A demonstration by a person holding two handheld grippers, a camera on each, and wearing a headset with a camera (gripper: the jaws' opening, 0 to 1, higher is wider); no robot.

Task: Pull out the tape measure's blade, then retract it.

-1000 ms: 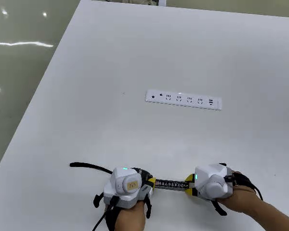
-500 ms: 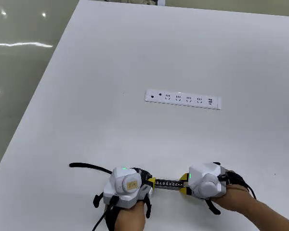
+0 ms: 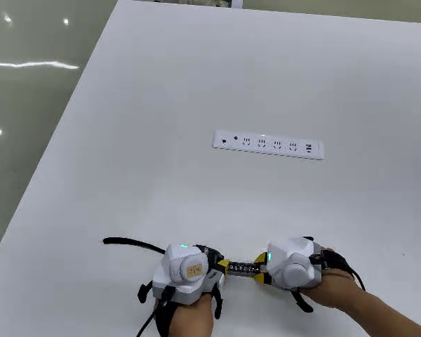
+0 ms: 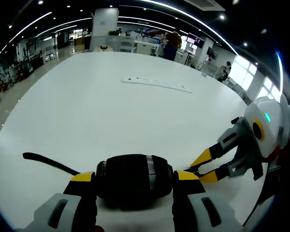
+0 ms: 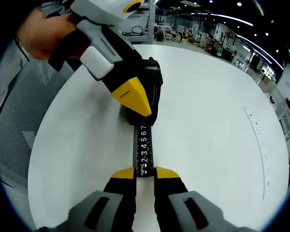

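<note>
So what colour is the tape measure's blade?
The blade is black with white numerals; clearest in the right gripper view.

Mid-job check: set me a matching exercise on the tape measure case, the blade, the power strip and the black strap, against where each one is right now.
Things:
1. tape measure case
2. blade
3. power strip
4. black strap

Places:
A. pinched by the right gripper
B. lying alone farther up the table
C. clamped in the left gripper
D. lying on the table beside the left gripper

Pairs: 1-C, 2-A, 3-B, 4-D
</note>
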